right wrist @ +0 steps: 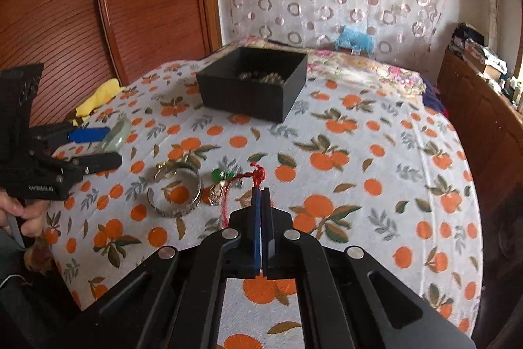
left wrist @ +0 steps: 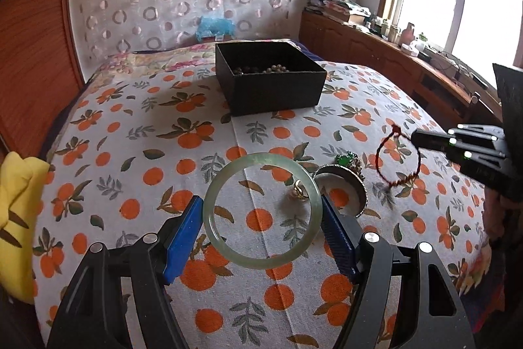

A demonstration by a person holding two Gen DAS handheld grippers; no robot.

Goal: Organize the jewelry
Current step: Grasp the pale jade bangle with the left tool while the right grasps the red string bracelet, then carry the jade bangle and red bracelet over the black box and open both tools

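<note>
My left tongs (left wrist: pixel 261 215) grip pale green jade bangle (left wrist: pixel 261 211); right tongs (right wrist: pixel 261 190) pinch red cord bracelet (right wrist: pixel 256 174). Both off orange-print bedspread (left wrist: pixel 130 136). Black box (left wrist: pixel 271 77), far edge, holds beads. Silver bangle (right wrist: pixel 175 195), green-stone charm (right wrist: pixel 217 175) remain mid-bed.

left fingers (left wrist: pixel 261 229): gripping jade bangle (left wrist: pixel 261 211) | black box (left wrist: pixel 271 77): behind

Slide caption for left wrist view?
Left gripper holds a jade bangle above the orange-print bedspread, black box beyond.
</note>
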